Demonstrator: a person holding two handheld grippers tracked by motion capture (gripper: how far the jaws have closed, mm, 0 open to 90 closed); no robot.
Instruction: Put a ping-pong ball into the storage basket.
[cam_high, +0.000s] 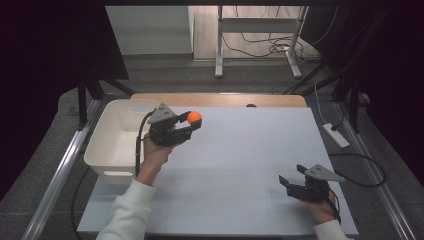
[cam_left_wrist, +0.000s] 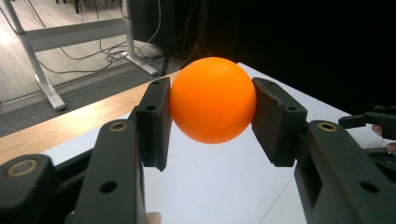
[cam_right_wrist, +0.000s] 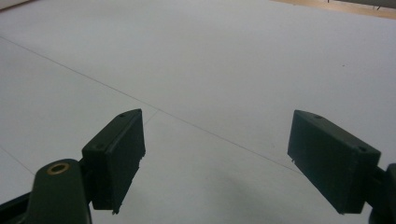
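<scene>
**Ball clamped in the left claw, bin just behind it**

The left claw (cam_high: 192, 125) is clenched on the orange ball (cam_high: 194, 118); in the left gripper view both pads press the ball (cam_left_wrist: 212, 99) at its sides, and it hangs clear above the bench (cam_high: 240, 165). The right claw (cam_high: 290, 176) rests low over the near right part of the bench, released, its jaws standing wide with nothing between them, well apart from the ball.

What the coming move seems to turn on is the white bin (cam_high: 107, 162). It sits just beside the left claw, on the side away from the right claw and behind the fingertips, which point away from it across the bench. The ball is therefore on the far side of the claw from the bin's opening. To drop it in, I judge the left hand would have to swing back over the bin's near rim before letting go. The left hand is much the nearer; the right has no part in it.
</scene>
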